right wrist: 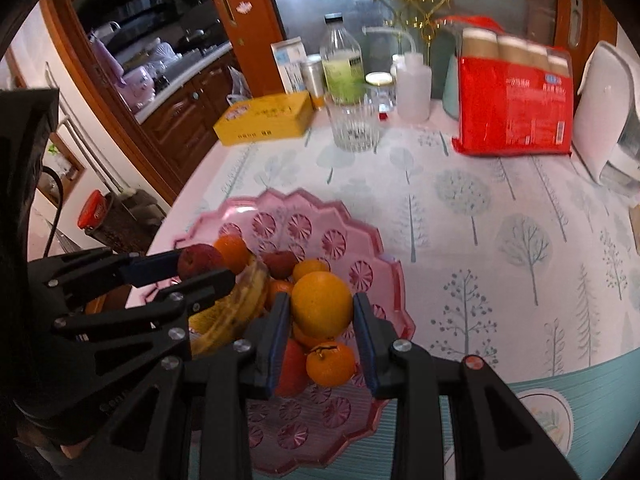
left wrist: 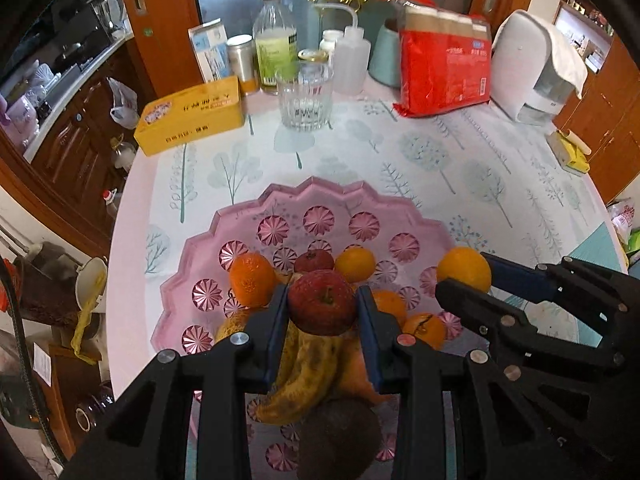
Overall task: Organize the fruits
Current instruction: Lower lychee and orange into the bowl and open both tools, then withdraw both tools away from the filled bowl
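Note:
A scalloped pink tray (left wrist: 240, 216) (right wrist: 360, 220) lies on the tree-patterned tablecloth. It holds mandarins (left wrist: 252, 280), a small red fruit (left wrist: 314, 260), spotted bananas (left wrist: 304, 372) (right wrist: 236, 312) and a dark round fruit (left wrist: 340, 440). My left gripper (left wrist: 322, 296) (right wrist: 202, 266) is shut on a red apple (left wrist: 322, 306) (right wrist: 198, 260) just above the pile. To its right, my right gripper (right wrist: 321, 300) (left wrist: 464, 274) is shut on a large orange (right wrist: 322, 306) (left wrist: 464, 268) over the tray's right part, above a mandarin (right wrist: 330, 362).
Behind the tray stand a ribbed glass (left wrist: 306, 96), a yellow box (left wrist: 192, 114), bottles (left wrist: 276, 40), a red package (left wrist: 444, 68) and a white appliance (left wrist: 532, 68). The round table's edge (left wrist: 120, 216) curves close on the left, with wooden cabinets beyond.

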Tool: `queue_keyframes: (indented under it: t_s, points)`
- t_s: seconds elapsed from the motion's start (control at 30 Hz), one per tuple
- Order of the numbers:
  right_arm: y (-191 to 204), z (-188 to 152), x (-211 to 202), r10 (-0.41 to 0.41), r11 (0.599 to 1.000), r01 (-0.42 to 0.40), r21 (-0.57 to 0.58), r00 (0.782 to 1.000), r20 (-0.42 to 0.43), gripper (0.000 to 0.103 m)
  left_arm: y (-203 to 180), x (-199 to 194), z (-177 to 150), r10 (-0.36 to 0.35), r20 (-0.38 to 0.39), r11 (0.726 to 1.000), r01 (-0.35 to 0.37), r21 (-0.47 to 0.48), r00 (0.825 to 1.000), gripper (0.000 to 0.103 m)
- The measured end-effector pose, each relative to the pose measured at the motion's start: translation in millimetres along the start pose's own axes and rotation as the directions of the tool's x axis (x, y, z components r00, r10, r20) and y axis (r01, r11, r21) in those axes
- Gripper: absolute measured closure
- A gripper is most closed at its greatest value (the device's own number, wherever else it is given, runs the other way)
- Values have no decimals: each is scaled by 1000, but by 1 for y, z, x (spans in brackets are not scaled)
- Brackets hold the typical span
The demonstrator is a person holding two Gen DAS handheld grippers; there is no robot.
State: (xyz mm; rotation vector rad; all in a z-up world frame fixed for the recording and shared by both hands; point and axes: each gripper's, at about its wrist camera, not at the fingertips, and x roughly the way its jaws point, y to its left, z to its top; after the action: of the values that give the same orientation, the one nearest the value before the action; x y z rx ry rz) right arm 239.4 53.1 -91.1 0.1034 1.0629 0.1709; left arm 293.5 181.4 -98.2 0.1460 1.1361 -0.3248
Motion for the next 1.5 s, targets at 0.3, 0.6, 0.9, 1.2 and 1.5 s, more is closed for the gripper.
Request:
queue_keyframes:
  t_s: [0.3, 0.6, 0.9, 1.2, 1.5]
  points:
    - [1, -1, 23, -25, 1000, 25, -5, 999, -43, 71, 8, 24, 1, 2, -40, 1000, -2, -8, 999, 71]
    - [0, -3, 32, -45, 999, 45, -11, 997, -68, 70, 9, 29, -2, 75, -41, 997, -75, 8, 996, 51]
    - [-5, -8, 27, -31, 999, 32, 21, 997, -66, 65, 19, 21, -8, 99, -35, 995, -100, -23, 994, 30]
    - [-2, -13, 14, -33, 999, 35, 26, 998, -55, 65, 26, 1, -19, 72, -13, 994, -73, -87, 997, 17]
    - [0, -22, -14, -51, 998, 52, 26, 998, -21, 65, 29, -26, -37, 42, 7, 988, -41, -148, 999, 10]
